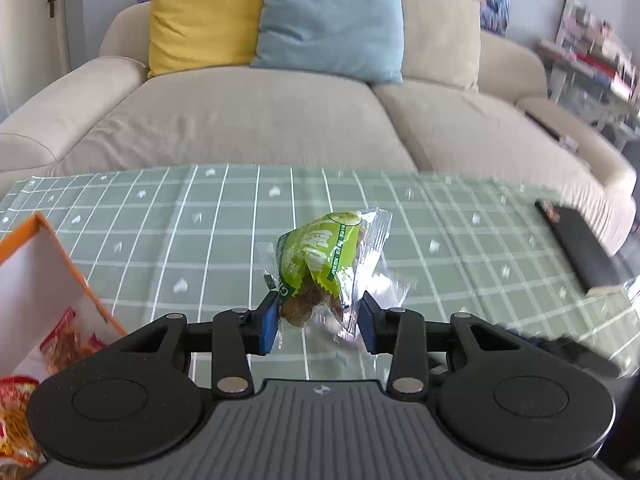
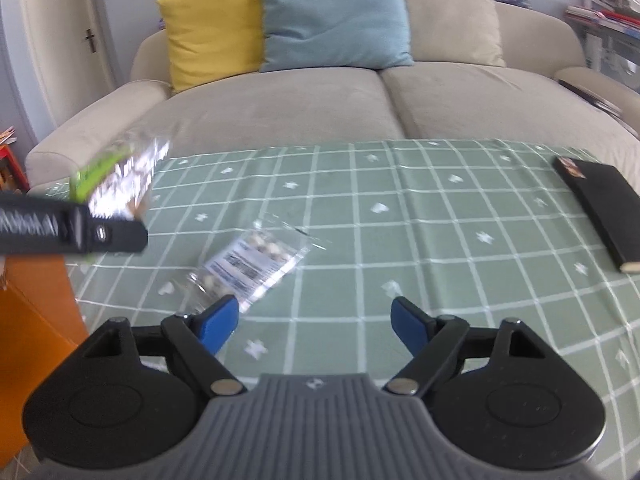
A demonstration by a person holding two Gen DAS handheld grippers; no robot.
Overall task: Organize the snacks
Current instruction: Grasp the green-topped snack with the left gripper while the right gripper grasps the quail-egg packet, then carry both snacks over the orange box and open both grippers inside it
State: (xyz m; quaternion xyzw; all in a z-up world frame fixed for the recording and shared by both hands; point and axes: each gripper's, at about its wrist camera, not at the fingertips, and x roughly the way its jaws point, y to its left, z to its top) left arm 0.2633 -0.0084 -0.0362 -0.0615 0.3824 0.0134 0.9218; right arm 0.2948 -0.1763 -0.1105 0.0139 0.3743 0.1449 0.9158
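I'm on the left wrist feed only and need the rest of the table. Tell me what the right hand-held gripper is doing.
Observer: The right hand-held gripper is open and empty, above the green checked tablecloth.
Operator: List any snacks my view misses.
Observer: One clear packet of pale round pieces lies on the cloth, just ahead of its left finger.
Operator: Say where my green packet sits relative to the box.
Observer: The green packet is held in the air just beyond the orange box.
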